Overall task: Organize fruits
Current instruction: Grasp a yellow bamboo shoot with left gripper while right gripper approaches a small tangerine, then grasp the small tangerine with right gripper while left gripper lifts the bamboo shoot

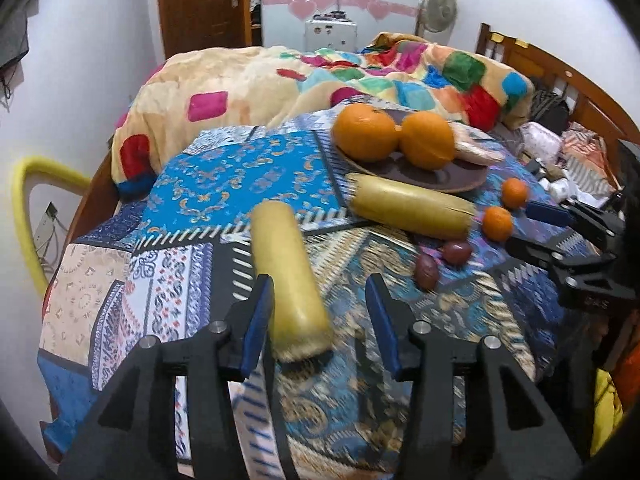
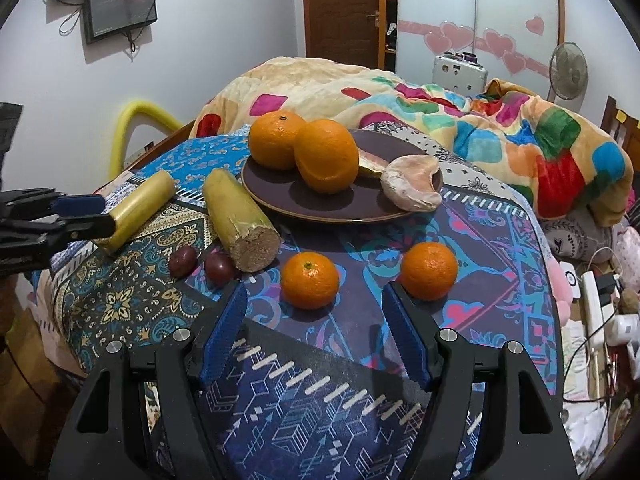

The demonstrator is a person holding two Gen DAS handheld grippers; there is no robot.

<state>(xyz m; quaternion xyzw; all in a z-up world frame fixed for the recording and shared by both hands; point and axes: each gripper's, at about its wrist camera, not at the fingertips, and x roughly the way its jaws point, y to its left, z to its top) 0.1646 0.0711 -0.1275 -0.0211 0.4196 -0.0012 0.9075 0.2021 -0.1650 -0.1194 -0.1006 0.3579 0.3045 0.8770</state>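
A dark plate holds two large oranges and a pale peel piece. Two yellow sugarcane pieces lie on the patterned cloth. Two small oranges and two dark red fruits lie in front of the plate. My left gripper is open, its fingers around the near end of the nearer cane piece; it also shows in the right wrist view. My right gripper is open and empty, just short of the small oranges.
A colourful blanket is heaped behind the plate. The wooden headboard and clutter lie to the right. The cloth's near edge drops off at the left.
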